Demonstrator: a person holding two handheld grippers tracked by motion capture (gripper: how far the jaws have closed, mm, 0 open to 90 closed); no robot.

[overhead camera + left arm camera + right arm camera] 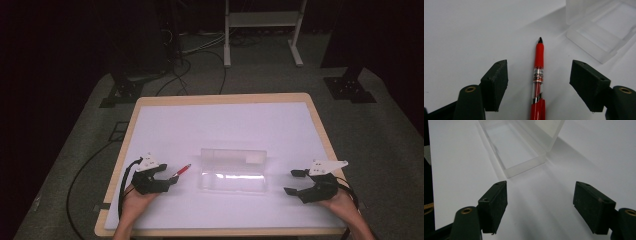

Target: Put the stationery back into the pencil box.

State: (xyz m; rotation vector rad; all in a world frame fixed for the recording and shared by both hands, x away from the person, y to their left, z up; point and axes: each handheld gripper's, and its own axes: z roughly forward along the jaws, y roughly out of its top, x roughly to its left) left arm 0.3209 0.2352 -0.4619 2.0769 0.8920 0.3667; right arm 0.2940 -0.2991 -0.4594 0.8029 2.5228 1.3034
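Observation:
A red pen [181,171] with a clear middle band lies on the white table top [220,125], left of a clear plastic box [232,176] whose lid stands open. My left gripper [169,176] sits at the pen's near end. In the left gripper view the pen [538,80] runs straight up between the two black pads [495,83], with a gap on each side, so nothing presses on it. My right gripper [294,182] rests low at the box's right end, jaws wide apart and empty. The box's short end [524,167] lies just ahead of it.
The white sheet covers a wooden table whose edge [320,127] shows on all sides. Beyond it are dark floor, cables [200,55] and a white metal stand [262,30]. A hand holds each gripper at the table's near edge.

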